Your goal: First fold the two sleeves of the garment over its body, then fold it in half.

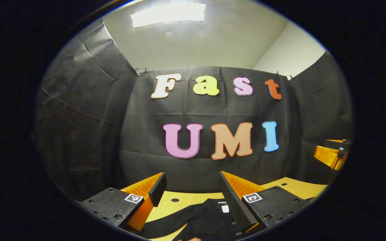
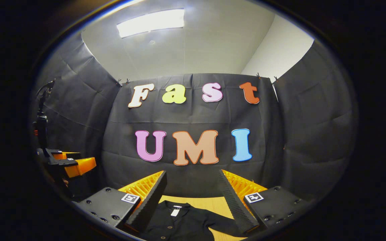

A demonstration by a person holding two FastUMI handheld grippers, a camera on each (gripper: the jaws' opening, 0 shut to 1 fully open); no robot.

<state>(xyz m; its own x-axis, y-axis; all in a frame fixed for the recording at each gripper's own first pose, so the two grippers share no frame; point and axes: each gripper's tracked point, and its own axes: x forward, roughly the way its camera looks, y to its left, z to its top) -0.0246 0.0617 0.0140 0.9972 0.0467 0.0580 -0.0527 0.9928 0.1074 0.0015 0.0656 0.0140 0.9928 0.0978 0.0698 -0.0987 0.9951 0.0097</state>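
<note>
In the left gripper view, the left gripper [image 1: 193, 187] sits at the bottom with its two fingers spread wide apart and nothing held between them. Below and between the fingers lies a black shirt [image 1: 209, 217], spread flat on a light wooden table [image 1: 293, 187]. The shirt is dark and plain, with a small white tag [image 1: 225, 208] at the inside of its collar, close beside the right-hand finger. The lower part of the shirt is cut off by the bottom edge of the view, so its full shape cannot be made out. Far off at the right edge, part of the other gripper shows, raised above the table.

In the right gripper view, the right gripper [image 2: 193, 187] is also spread open and holds nothing. The shirt [image 2: 186, 222] lies on the table [image 2: 209, 202] below the fingers, collar toward the far wall, with its white tag [image 2: 175, 212] showing and small buttons running down the front. One sleeve [image 2: 224, 224] stretches out toward the right-hand finger and passes under it. The shirt's other side is hidden behind the left-hand finger. The fingers hover above the cloth; whether they touch it cannot be told. At the far left edge, the other gripper appears, apart from the shirt.
</note>
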